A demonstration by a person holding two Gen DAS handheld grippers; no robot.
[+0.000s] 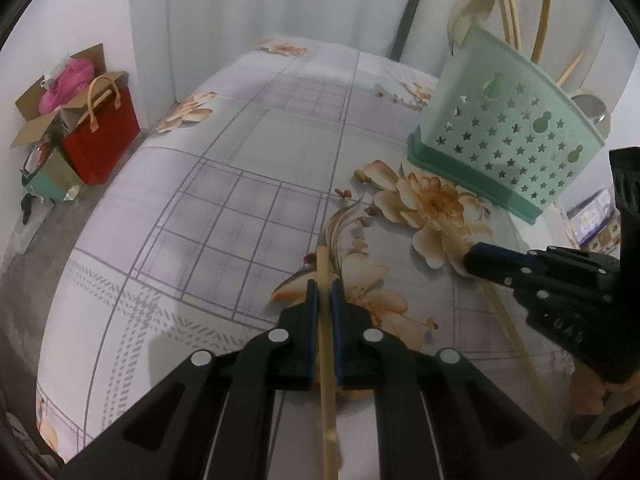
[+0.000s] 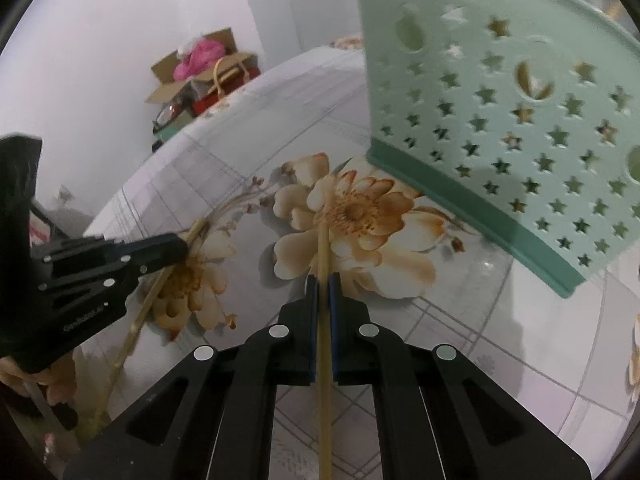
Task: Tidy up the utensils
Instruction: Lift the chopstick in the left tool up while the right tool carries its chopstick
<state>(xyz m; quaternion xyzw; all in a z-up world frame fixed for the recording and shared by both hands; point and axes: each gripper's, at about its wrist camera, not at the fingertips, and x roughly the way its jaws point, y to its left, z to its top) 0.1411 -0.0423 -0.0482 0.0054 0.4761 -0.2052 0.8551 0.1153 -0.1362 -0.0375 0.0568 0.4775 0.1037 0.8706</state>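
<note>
My left gripper point(image 1: 324, 286) is shut on a bamboo chopstick point(image 1: 325, 264) that runs back between its fingers, just above the floral tablecloth. My right gripper point(image 2: 322, 280) is shut on a second bamboo chopstick point(image 2: 324, 248) in the same way. Each gripper shows in the other's view, the right one point(image 1: 474, 258) at the right of the left wrist view and the left one point(image 2: 182, 246) at the left of the right wrist view. A mint green utensil holder point(image 1: 508, 128) with star holes stands at the back right, holding several chopsticks point(image 1: 508, 4) and spoons point(image 1: 476, 6). It looms close in the right wrist view point(image 2: 500, 100).
The table point(image 1: 240, 184) has a white cloth with grey checks and orange flowers. Beyond its left edge on the floor stand a red bag point(image 1: 102, 136) and an open cardboard box point(image 1: 48, 108) with pink contents. White walls lie behind.
</note>
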